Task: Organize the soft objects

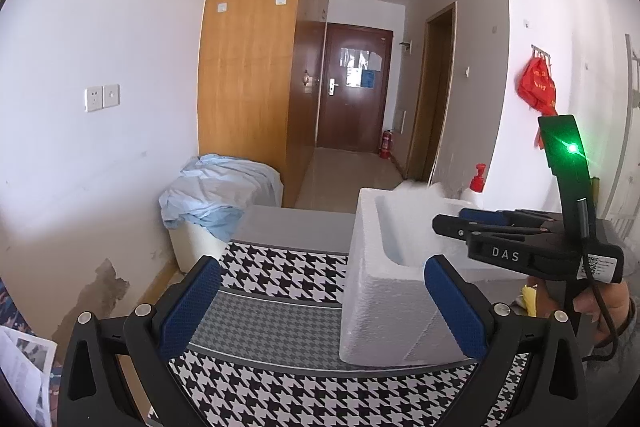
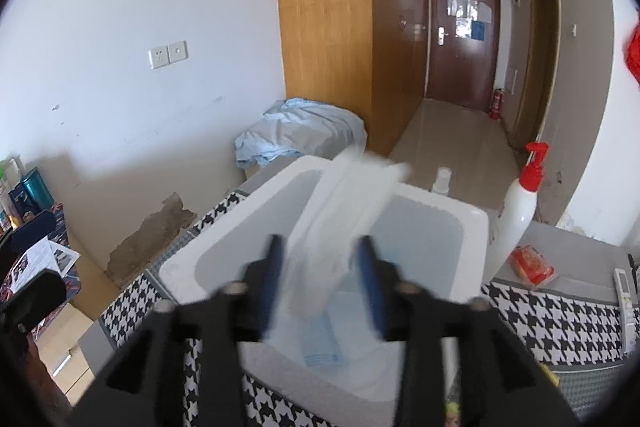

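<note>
A white foam box (image 1: 384,287) stands on the houndstooth table cover (image 1: 280,267). My left gripper (image 1: 320,303) is open and empty, low over the cover beside the box's near wall. My right gripper (image 2: 322,281) hovers over the open box (image 2: 460,211); it shows from the side in the left wrist view (image 1: 452,227). A blurred clear plastic packet (image 2: 344,211) hangs between its blue fingers (image 2: 370,283), with gaps at both sides. Blue-and-white flat packets (image 2: 324,343) lie inside the box.
A white pump bottle with a red top (image 2: 518,211), a small clear bottle (image 2: 442,181) and a red packet (image 2: 532,263) stand right of the box. A remote (image 2: 624,291) lies at the far right. A light blue cloth (image 1: 216,195) drapes a white bin beyond the table.
</note>
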Motion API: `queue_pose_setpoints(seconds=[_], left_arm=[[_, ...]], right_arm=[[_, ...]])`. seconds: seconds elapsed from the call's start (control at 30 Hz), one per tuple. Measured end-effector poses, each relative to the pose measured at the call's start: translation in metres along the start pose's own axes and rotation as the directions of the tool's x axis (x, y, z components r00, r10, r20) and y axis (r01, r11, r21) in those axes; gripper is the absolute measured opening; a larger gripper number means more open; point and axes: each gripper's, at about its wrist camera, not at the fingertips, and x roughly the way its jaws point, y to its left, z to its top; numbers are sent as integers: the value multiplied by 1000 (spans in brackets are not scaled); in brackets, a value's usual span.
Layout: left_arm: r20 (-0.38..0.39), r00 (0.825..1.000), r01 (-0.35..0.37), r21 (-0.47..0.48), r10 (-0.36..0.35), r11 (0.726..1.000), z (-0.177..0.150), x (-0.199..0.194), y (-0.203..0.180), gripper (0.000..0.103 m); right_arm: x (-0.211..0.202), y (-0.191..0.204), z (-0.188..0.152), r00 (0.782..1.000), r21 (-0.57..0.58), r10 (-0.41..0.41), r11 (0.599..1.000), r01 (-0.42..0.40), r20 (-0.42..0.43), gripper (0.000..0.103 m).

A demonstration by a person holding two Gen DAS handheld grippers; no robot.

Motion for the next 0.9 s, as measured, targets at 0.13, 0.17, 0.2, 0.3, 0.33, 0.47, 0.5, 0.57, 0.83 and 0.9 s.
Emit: queue_pose_setpoints(seconds=[0.13,0.17,0.2,0.3,0.33,0.47,0.5,0.57,0.83,0.9], left_arm=[[-6,1000,3,-7,-3,1000,1,3,2,102],[-7,1000,4,-6,-4,1000,1,3,1,102],[-8,1000,3,-6,-3,1000,1,3,1,102],[-12,1000,4,-6,-4,1000,1,4,0,102],[-13,1000,4,-6,-4,1000,2,5,0,102],[-11,1000,2,-5,-2,1000,3,4,-2,102],[-11,1000,3,-4,-3,1000,2,3,-4,102],[-10,1000,3,2,-3,1000,3,3,-7,102],[-8,1000,25,10,-25,1000,4,-1,-16,102],[-3,999,33,20,-33,999,4,-3,-23,102]], right_arm=[[-5,-3,0,1000,19,17,1000,-17,22,76],[-7,-3,-1,999,16,28,999,-29,22,79],[-8,-2,-2,999,10,30,1000,-30,26,80],[-15,0,-3,999,-3,21,1000,-20,44,85],[-17,0,-3,999,-3,23,1000,-22,49,86],[-27,-1,-4,997,-2,28,1000,-27,68,89],[-31,-1,-4,997,-1,24,1000,-24,79,90],[-35,-2,-5,995,0,26,1000,-26,91,94],[-53,-13,-13,993,13,17,1000,-18,116,96],[-61,-14,-15,992,13,1,1000,-3,127,96]])
